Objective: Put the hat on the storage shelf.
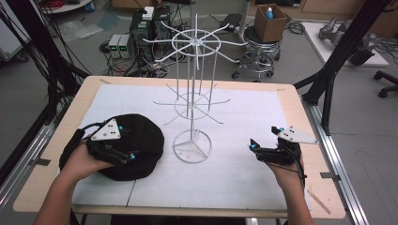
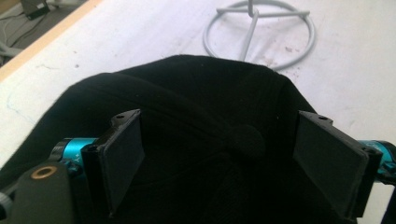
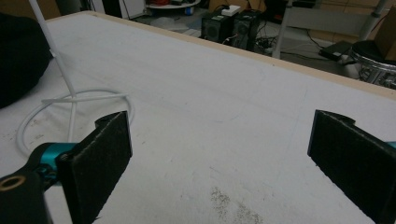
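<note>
A black cap [image 1: 141, 136] lies on the left of the white mat, crown up. My left gripper [image 1: 127, 142] hovers over it, open. In the left gripper view the cap [image 2: 196, 93] spreads between and under the two wide-apart jaws, with its top button [image 2: 250, 140] nearer the right-hand jaw; I cannot tell whether the pads touch the cloth. A white wire display stand [image 1: 192, 93] rises at the table's middle on a ring base [image 1: 192, 146]. My right gripper [image 1: 265, 137] is held open at the right, just above the mat, with nothing in it [image 3: 219, 158].
The stand's ring base [image 2: 259, 32] lies just beyond the cap; its post and ring [image 3: 74, 107] stand left of my right gripper. Thin wire arms [image 1: 195, 42] spread out at two heights. Off the table's far edge are a stool [image 1: 258, 47], a cardboard box [image 1: 270, 21] and electronics [image 1: 150, 28].
</note>
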`<state>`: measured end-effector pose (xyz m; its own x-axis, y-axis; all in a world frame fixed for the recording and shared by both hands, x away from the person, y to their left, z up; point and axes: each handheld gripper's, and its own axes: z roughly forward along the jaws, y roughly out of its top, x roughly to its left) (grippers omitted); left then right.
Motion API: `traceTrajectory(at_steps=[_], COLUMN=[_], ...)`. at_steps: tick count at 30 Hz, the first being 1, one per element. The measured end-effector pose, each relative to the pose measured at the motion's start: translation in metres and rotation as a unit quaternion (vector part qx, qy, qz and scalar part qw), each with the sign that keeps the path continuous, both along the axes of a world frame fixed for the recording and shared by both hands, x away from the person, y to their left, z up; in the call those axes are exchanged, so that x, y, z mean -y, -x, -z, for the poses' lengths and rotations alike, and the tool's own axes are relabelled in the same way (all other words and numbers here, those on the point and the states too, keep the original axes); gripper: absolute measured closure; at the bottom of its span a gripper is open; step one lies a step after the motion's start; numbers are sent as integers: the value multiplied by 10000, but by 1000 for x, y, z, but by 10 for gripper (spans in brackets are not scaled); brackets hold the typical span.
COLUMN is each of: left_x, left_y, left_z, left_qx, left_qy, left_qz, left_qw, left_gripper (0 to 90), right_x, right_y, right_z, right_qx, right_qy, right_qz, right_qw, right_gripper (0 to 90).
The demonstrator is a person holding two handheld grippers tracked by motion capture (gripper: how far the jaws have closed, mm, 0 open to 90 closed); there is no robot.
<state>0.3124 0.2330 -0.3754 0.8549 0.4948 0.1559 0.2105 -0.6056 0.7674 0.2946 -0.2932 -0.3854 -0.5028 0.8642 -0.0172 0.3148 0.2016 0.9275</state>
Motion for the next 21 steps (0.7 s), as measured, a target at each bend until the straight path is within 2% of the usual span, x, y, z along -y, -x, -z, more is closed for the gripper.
traceTrajectory(at_steps=[6,14,16,17,19,21], left_x=[7,9,9,9,8,8], left_y=[-2,-3,-3,-3,-2,-2], left_z=[8,15,17,16,17,16], left_qx=[-63,-102,-57,-62,-30,-55], left_qy=[-295,-657,-703,-728,-735,-737], left_qz=[22,-44,-73,-40,-6,-23], left_qw=[9995,9978,9975,9973,9973,9973], left_gripper=[192,408,507,507,624,678], right_x=[0,-1,-1,-1,-1,-1], right_y=[0,-1,-1,-1,-1,-1], right_z=[0,1,1,1,1,1], right_qx=[-12,-33,-34,-34,-27,-33], right_qy=[-6,20,20,20,23,25], right_qz=[6,1,3,3,4,5], right_qw=[10000,10000,10000,10000,10000,10000], right_gripper=[54,54,54,54,54,54])
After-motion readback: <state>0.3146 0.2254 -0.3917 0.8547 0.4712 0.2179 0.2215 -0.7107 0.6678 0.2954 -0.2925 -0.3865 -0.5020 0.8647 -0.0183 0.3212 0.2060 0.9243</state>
